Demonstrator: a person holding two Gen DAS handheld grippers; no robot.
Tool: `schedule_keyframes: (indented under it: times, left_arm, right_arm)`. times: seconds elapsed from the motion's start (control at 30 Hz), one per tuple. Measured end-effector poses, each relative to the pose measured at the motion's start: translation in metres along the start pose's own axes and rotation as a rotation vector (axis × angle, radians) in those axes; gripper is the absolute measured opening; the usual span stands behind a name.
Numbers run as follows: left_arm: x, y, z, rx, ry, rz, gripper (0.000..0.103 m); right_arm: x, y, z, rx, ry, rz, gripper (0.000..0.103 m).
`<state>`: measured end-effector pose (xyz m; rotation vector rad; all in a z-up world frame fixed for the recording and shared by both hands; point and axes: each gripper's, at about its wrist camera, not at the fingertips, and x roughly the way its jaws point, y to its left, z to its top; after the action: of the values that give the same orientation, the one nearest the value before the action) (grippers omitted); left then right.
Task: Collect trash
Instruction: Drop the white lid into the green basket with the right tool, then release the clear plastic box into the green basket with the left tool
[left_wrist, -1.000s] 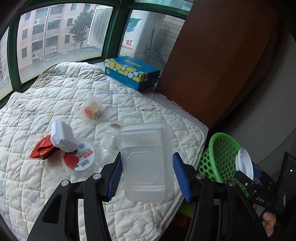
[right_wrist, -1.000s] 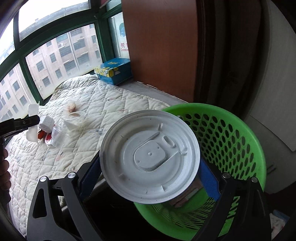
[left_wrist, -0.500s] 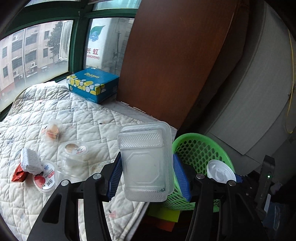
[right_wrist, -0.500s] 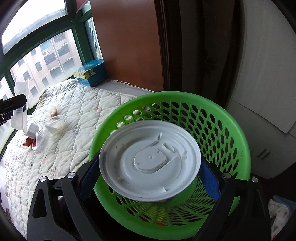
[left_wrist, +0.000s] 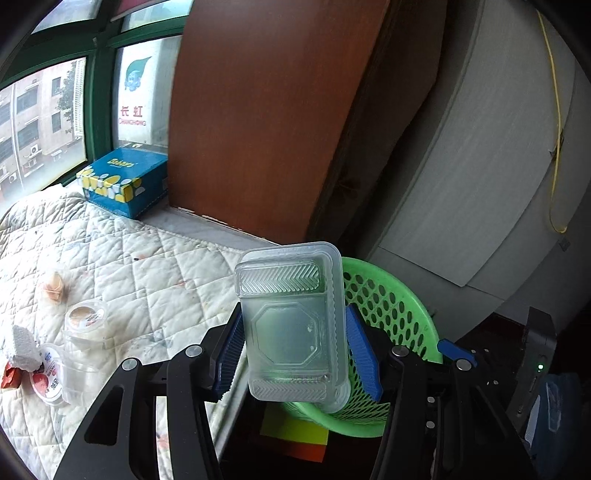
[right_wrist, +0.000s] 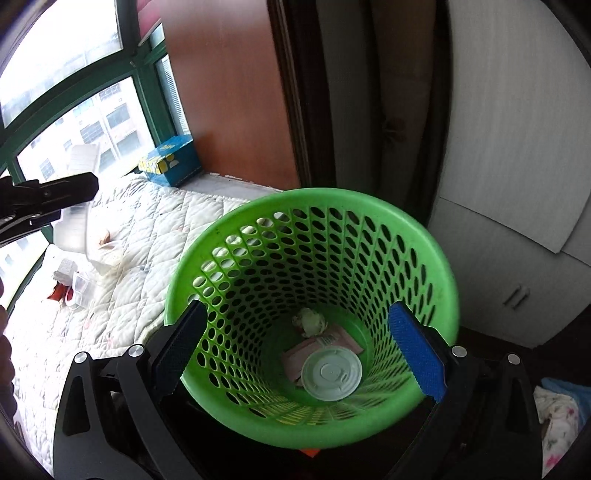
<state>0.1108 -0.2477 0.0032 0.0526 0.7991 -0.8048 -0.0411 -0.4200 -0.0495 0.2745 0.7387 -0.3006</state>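
My left gripper (left_wrist: 295, 350) is shut on a clear plastic food container (left_wrist: 291, 325), its blue pads pressing both long sides. It hangs past the bed's edge, in front of the green perforated basket (left_wrist: 391, 306). In the right wrist view I look down into that basket (right_wrist: 314, 199). A white round lid (right_wrist: 331, 374) lies on its bottom beside crumpled paper (right_wrist: 310, 321) and a pink wrapper (right_wrist: 341, 338). My right gripper (right_wrist: 299, 347) hovers over the rim with its jaws opening wide and nothing between them.
On the white quilted bed (left_wrist: 147, 280) lie several pieces of trash: a pudding cup (left_wrist: 86, 317), a red-labelled cup (left_wrist: 51, 376), a white foam piece (left_wrist: 22, 347). A blue tissue box (left_wrist: 125, 181) sits by the window. A brown wooden panel and a white cabinet stand behind the basket.
The white lid left my right gripper and fell to the basket's bottom, and the jaws widened. My left gripper carried the clear container from over the bed toward the basket.
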Motion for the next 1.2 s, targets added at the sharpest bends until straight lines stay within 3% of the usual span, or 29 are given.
schedule_keyframes:
  times: [0.67, 0.73, 0.83, 0.93, 1.2]
  left_arm:
    - [0.034, -0.070, -0.003, 0.118, 0.061, -0.063, 0.053]
    - [0.039, -0.072, -0.002, 0.121, 0.074, -0.062, 0.061]
    - [0.045, -0.074, -0.003, 0.128, 0.079, -0.070, 0.064]
    - [0.045, -0.078, -0.006, 0.136, 0.077, -0.062, 0.070]
    - [0.026, -0.061, -0.013, 0.121, 0.051, 0.011, 0.070]
  right_arm:
    - [-0.049, -0.044, -0.023, 0.071, -0.055, -0.097, 0.097]
    - [-0.051, -0.047, -0.024, 0.078, -0.058, -0.099, 0.097]
    - [-0.052, -0.050, -0.025, 0.088, -0.059, -0.097, 0.097]
    - [-0.052, -0.050, -0.027, 0.087, -0.058, -0.095, 0.097]
    - [-0.049, -0.035, -0.024, 0.054, -0.055, -0.067, 0.097]
